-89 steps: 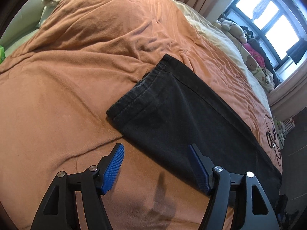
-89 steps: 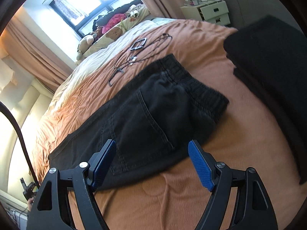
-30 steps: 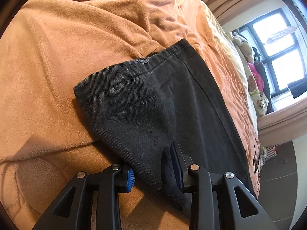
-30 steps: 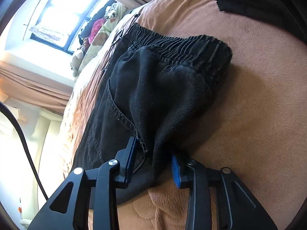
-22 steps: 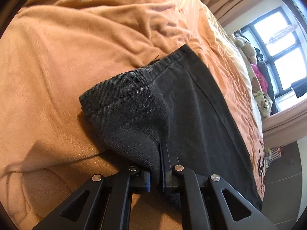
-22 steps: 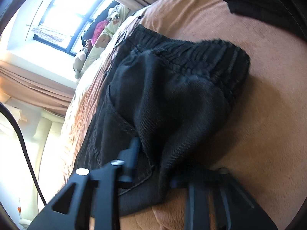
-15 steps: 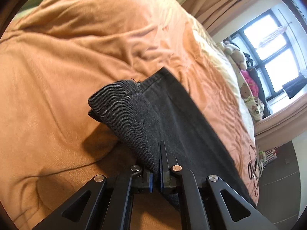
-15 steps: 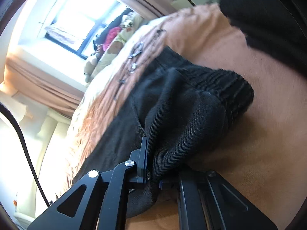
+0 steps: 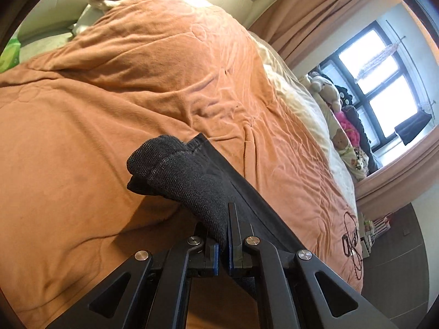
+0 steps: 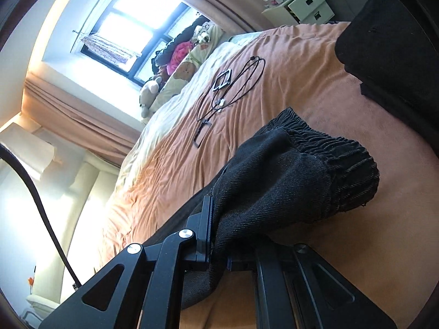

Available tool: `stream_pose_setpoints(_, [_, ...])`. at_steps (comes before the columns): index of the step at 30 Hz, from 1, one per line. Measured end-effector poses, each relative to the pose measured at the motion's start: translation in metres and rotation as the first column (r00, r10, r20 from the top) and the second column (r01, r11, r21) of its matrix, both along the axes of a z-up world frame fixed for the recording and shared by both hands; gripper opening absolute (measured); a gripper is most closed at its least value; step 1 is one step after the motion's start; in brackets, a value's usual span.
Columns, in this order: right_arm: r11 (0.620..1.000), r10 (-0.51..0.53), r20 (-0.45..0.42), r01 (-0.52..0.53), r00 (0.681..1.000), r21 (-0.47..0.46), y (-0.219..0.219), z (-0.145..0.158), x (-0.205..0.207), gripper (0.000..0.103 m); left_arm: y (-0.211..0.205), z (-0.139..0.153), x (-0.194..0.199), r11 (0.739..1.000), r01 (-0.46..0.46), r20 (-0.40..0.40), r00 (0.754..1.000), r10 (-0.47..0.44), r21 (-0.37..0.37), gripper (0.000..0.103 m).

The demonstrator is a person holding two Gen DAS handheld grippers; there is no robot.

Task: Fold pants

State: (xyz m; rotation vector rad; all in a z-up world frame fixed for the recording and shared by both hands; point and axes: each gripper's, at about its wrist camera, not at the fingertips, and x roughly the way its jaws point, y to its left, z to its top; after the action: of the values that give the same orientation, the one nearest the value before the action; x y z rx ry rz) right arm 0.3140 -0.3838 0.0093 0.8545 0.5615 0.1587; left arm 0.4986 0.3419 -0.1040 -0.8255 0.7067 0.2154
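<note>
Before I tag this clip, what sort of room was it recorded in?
Most likely a home bedroom: an orange bedspread covers a large bed, stuffed toys sit along the window, and curtains hang beside it. A white bedside drawer unit stands by the bed.

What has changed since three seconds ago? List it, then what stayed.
Both grippers went from open above the pants to shut on them: the left gripper pinches the hem end of the pants, the right gripper the waistband end, and both ends are lifted off the blanket. The cables stayed put.
</note>
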Motion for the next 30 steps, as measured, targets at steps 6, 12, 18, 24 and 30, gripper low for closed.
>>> stream_pose_setpoints(6, [1.000,0.028,-0.014,-0.028,0.999,0.001,-0.005,0.001,-0.026,0.004,0.003,-0.002,-0.048,1.000,-0.013,0.000,1.000,0.013,-0.007,0.005])
stream_pose_setpoints(12, [0.999,0.044,-0.032,-0.044,0.999,0.000,-0.009,0.003,-0.056,0.004,0.005,-0.008,-0.090,1.000,-0.021,-0.011,1.000,0.021,-0.008,0.005])
stream_pose_setpoints(18, [0.999,0.044,-0.060,-0.044,0.997,0.000,-0.009,0.003,-0.074,0.004,0.003,-0.020,-0.122,1.000,-0.026,-0.037,0.999,0.025,-0.011,0.005])
stream_pose_setpoints(24, [0.999,0.048,-0.099,-0.049,0.994,-0.011,-0.008,0.004,-0.091,0.004,0.007,-0.029,-0.148,0.999,-0.035,-0.057,0.998,0.033,-0.028,0.005])
stream_pose_setpoints(30, [0.999,0.047,-0.199,-0.048,0.979,-0.001,-0.009,-0.011,-0.093,0.006,0.012,-0.063,-0.164,0.997,-0.066,-0.155,0.986,0.061,-0.029,0.015])
